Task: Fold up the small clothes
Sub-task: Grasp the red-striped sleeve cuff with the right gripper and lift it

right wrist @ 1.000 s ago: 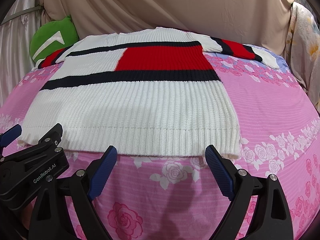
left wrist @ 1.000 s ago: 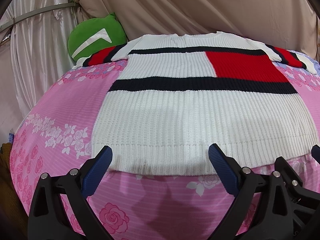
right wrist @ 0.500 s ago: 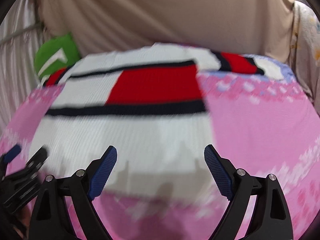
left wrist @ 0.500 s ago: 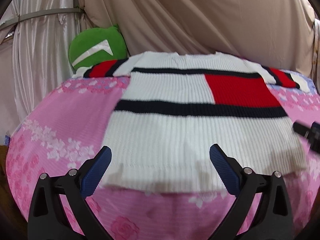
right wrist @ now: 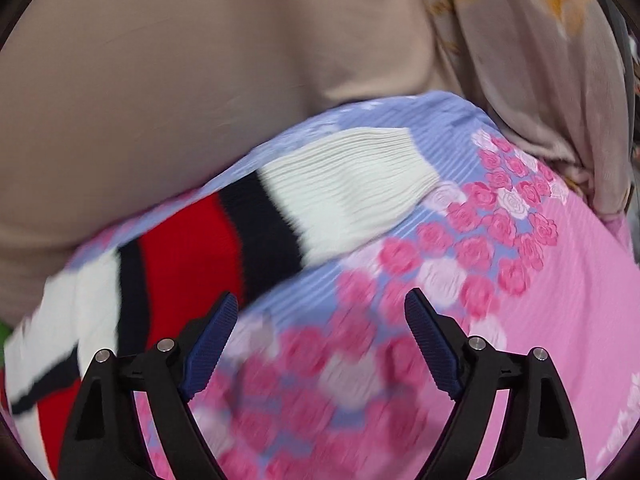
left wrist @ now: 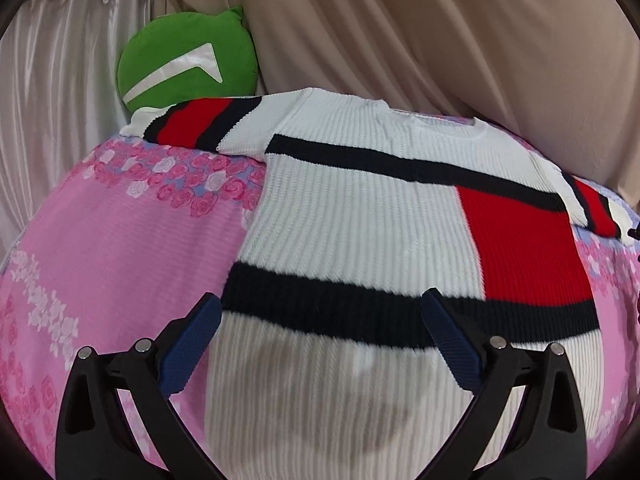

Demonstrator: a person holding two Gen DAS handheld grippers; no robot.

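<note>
A white knit sweater [left wrist: 352,216] with navy bands and a red block lies flat on a pink rose-print bed cover [left wrist: 120,240]. Its left sleeve [left wrist: 200,126] stretches toward the back left. My left gripper [left wrist: 320,344] is open and empty, low over the sweater's body near its left side. In the right wrist view the sweater's right sleeve [right wrist: 280,216], with a white cuff and red and navy stripes, lies ahead and to the left. My right gripper [right wrist: 320,340] is open and empty over the bed cover [right wrist: 540,300] just short of that sleeve. This view is blurred.
A green round cushion [left wrist: 184,56] sits at the back left against silvery curtains [left wrist: 52,80]. Beige draped cloth [left wrist: 440,32] forms the back wall. A floral curtain [right wrist: 520,48] hangs at the right edge of the bed.
Both grippers have moved forward from the hem. The left one now hovers over the sweater's body. The right one has swung right toward the right sleeve. Both stay open.
</note>
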